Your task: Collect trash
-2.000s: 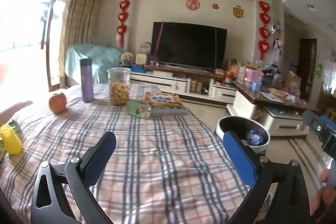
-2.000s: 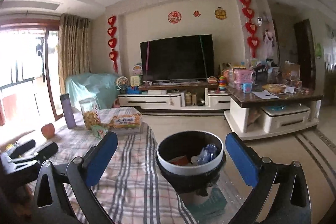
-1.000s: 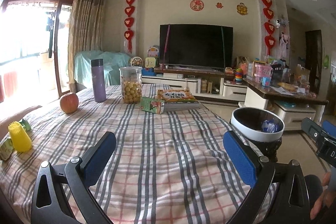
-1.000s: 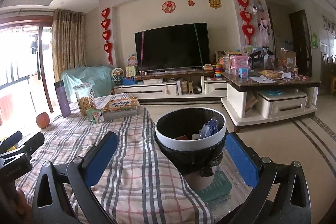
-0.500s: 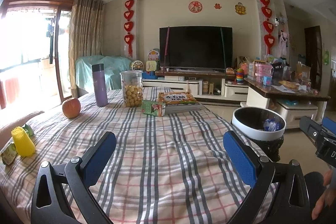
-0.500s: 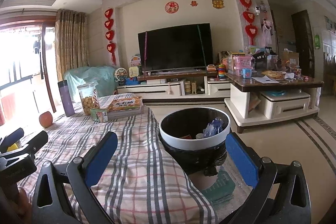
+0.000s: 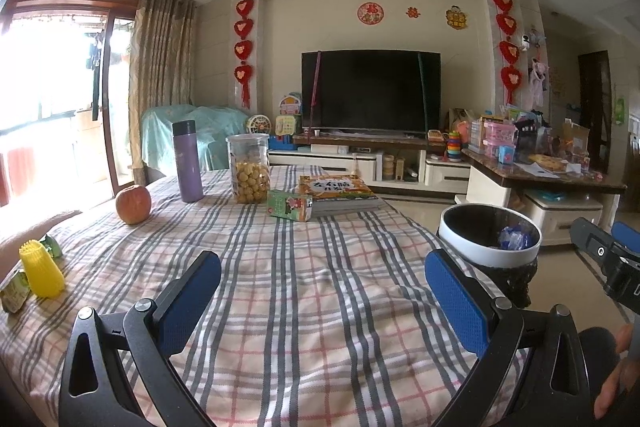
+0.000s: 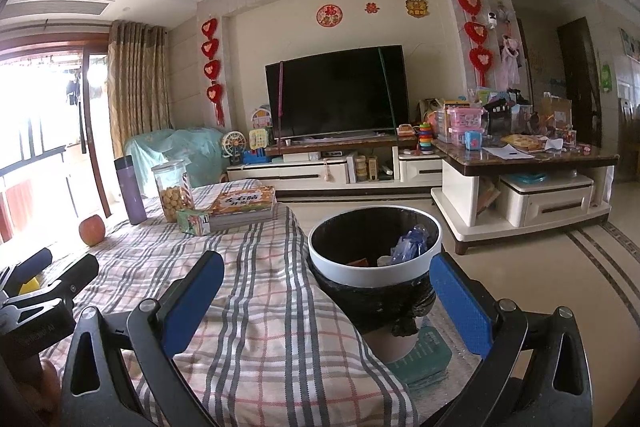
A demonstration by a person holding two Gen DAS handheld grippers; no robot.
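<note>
A white-rimmed trash bin (image 8: 374,273) with a black liner stands on the floor beside the table's right edge; it also shows in the left wrist view (image 7: 489,254). Blue plastic and other scraps (image 8: 408,241) lie inside it. A small green carton (image 7: 290,205) lies on the plaid tablecloth (image 7: 300,287) by a book. Green wrappers (image 7: 14,291) and a yellow ridged cup (image 7: 40,269) sit at the table's left edge. My left gripper (image 7: 322,301) is open and empty above the cloth. My right gripper (image 8: 326,297) is open and empty, near the bin.
On the table stand a purple flask (image 7: 187,161), a clear jar of snacks (image 7: 248,174), an apple (image 7: 133,204) and a stack of books (image 7: 340,191). A marble coffee table (image 8: 524,163) and a TV stand (image 8: 336,167) lie beyond.
Both views have drifted slightly; the left gripper has levelled and the table shows lower and flatter. Both grippers stay open and empty.
</note>
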